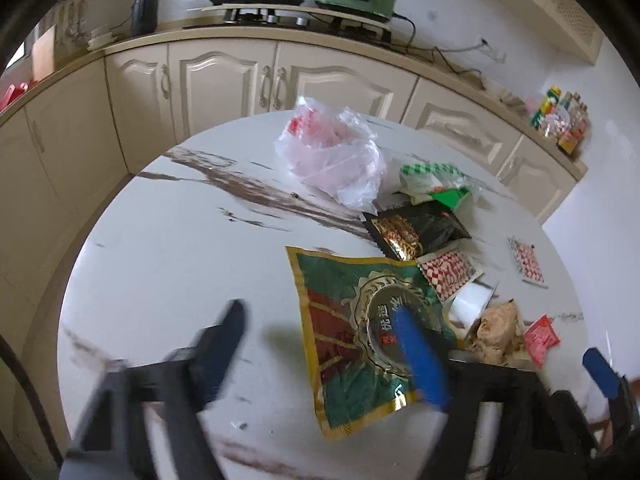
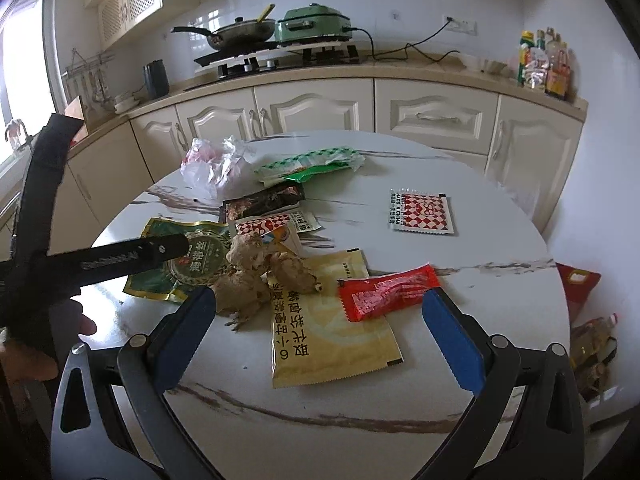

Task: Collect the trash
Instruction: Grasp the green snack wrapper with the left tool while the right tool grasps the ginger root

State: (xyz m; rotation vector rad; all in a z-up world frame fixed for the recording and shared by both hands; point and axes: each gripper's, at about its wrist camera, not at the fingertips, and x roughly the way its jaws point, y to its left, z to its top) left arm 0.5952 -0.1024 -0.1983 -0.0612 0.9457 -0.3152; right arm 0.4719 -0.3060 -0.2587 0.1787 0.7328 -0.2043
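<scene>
On my round marble-patterned table (image 2: 400, 432) I count one crumpled clear plastic bag (image 1: 332, 160), one green checkered wrapper (image 2: 312, 162), one black snack pouch (image 1: 416, 230), two red-and-white checkered sachets (one (image 2: 422, 213) lying apart toward the right edge, one (image 1: 448, 272) tucked beside the black pouch), one large green-and-gold packet (image 1: 352, 344), one pale yellow packet (image 2: 332, 340), one red sachet (image 2: 386, 290), and one knobby piece of ginger (image 2: 256, 276) resting against the yellow packet.

My left gripper (image 1: 320, 344) is partly spread, nothing pinched in it: its right finger (image 1: 420, 356) lies over the middle of the green-and-gold packet, while the other finger hangs over bare tabletop to the packet's left. I cannot tell whether the pad is actually touching the packet.

My right gripper (image 2: 320, 328) is spread wide and carries nothing. The yellow packet and the red sachet lie on the table between its fingers, with the ginger just beside its left finger (image 2: 188, 328).
</scene>
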